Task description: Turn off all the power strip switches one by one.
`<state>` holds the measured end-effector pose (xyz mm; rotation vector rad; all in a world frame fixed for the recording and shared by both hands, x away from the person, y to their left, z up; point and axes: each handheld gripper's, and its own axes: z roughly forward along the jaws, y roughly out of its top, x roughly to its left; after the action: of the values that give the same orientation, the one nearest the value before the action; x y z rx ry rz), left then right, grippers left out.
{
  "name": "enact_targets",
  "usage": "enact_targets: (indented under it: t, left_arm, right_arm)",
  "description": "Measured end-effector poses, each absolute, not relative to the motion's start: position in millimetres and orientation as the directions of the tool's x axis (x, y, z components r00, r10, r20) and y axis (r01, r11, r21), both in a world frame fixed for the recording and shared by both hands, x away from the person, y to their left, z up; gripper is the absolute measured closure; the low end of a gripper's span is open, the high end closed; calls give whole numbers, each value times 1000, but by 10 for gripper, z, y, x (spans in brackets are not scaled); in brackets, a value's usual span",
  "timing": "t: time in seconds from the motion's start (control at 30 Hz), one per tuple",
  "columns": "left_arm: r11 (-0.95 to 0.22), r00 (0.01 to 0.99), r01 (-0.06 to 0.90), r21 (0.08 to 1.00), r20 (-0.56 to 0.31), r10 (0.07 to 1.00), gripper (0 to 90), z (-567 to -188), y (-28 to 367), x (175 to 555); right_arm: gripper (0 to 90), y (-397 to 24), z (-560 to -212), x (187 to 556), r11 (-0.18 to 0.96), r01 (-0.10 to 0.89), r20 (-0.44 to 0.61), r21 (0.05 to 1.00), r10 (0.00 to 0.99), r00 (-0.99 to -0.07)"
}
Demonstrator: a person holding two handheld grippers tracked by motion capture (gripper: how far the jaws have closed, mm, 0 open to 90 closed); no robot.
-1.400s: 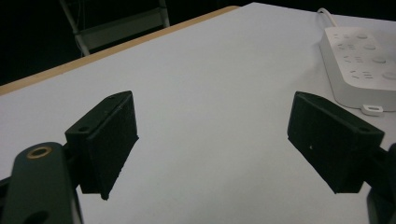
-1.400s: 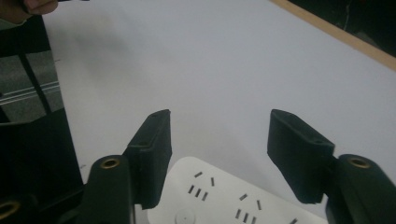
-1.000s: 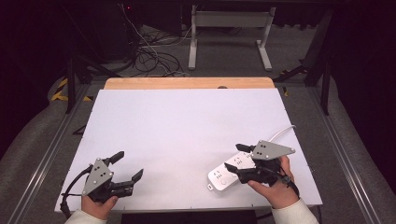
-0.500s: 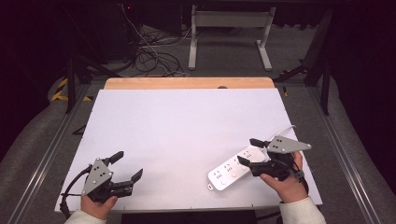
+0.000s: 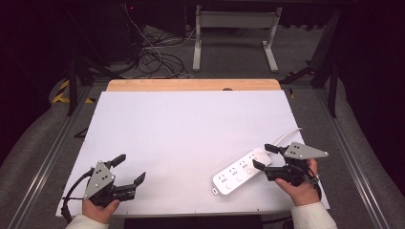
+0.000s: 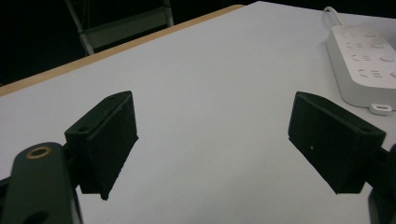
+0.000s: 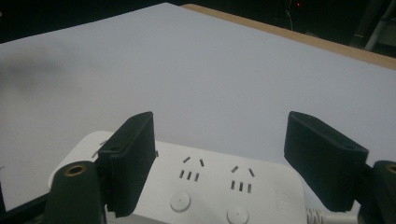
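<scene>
The right claw, spread wide, straddles the cable end of the power strip; next, pinch it. Left claw waits spread, well apart from the strip.

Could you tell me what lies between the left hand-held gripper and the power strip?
Nothing: the high view shows bare white table between left hand-held gripper and power strip.

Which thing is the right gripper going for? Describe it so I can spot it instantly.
On the white table, look to the near right corner. There lies a long white plastic power strip with socket slots and round buttons, its white cable trailing away, the only object lying on the tabletop.
</scene>
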<state>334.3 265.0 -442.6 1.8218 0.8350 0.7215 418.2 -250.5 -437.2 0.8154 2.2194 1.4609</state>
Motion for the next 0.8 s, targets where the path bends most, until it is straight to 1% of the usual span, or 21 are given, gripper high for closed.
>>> enact_targets:
  t: [0.2,0.6,0.8]
  left_arm:
    - [-292,582,231,928,109,806,161,-4435,2670,3360]
    - [-296,581,237,925,110,807,154,-4450,2684,3392]
    - [-290,580,245,925,100,808,149,-4457,2683,3397]
  right_arm:
    - [255,-2612,-4500,4167,279,283,37,918,651,-759]
    - [255,-2703,-4740,4049,291,327,61,899,657,-752]
    - [255,-2683,-4742,4033,300,310,45,902,651,-758]
